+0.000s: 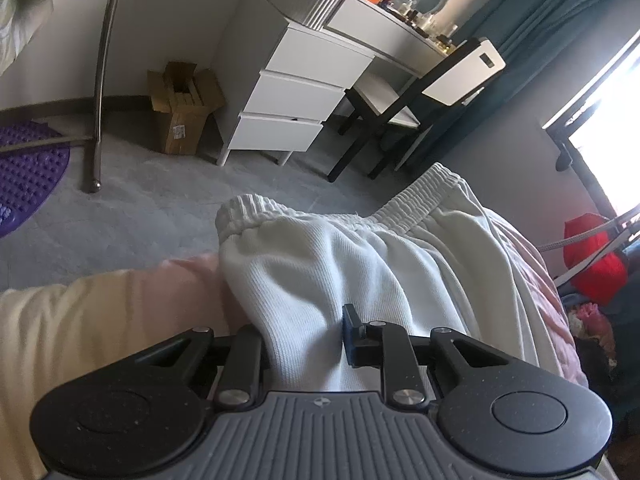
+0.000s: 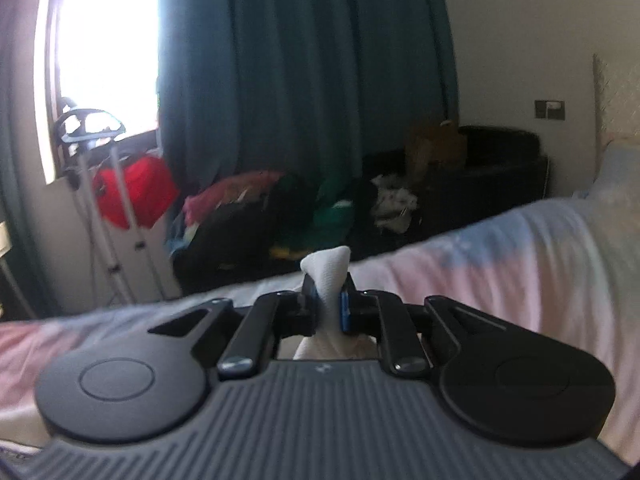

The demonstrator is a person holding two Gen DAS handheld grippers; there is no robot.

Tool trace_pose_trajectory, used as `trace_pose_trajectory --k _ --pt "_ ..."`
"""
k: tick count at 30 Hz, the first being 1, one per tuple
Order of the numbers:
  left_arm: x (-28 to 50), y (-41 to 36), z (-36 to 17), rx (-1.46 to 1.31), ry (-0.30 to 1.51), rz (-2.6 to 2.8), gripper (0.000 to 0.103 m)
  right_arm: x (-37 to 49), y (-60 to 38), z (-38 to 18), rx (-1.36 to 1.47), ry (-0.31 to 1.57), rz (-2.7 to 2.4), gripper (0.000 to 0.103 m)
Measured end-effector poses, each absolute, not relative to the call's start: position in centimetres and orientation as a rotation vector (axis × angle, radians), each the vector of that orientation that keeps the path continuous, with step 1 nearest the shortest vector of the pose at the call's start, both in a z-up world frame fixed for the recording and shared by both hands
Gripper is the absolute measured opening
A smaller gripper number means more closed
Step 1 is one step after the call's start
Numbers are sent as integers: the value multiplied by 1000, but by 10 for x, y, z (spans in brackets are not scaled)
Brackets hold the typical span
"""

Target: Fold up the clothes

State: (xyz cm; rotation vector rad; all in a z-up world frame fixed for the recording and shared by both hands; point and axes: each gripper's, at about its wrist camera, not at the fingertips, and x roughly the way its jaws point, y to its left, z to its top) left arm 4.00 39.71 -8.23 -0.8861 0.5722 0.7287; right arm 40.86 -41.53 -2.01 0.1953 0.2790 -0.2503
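Note:
White ribbed pants (image 1: 344,264) with an elastic waistband (image 1: 416,196) lie on the pink bedcover (image 1: 120,312) at the bed's edge, in the left wrist view. My left gripper (image 1: 308,340) is shut on a thick fold of the pants; only its right blue pad (image 1: 349,332) shows, the left one is hidden by cloth. In the right wrist view my right gripper (image 2: 329,304) is shut on a pinched tip of the white pants (image 2: 326,276), held above the pink and blue bedcover (image 2: 500,264).
A white dresser (image 1: 296,92), a chair (image 1: 420,100), a cardboard box (image 1: 184,112) and a purple mat (image 1: 28,168) stand on the grey carpet beyond the bed. A clothes pile (image 2: 280,208), a red garment on a stand (image 2: 132,192) and teal curtains (image 2: 300,60) are by the window.

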Motion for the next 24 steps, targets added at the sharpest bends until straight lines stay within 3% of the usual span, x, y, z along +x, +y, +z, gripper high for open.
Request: trace_pose_trajectory --k 3,15,16,20,24 --pt "43 394 -82 -867 564 743 22 448 -414 -16 185 289 -278 14" --pt "59 382 -91 -824 582 807 23 492 -403 -101 260 396 -326 18" --pt "59 382 -90 -834 580 804 23 496 -402 -109 267 405 -330 20" --pt "54 385 -89 -848 580 792 23 480 -411 -105 340 432 -329 62" --pt "47 389 -90 -869 596 751 24 432 -422 -88 365 458 -284 67"
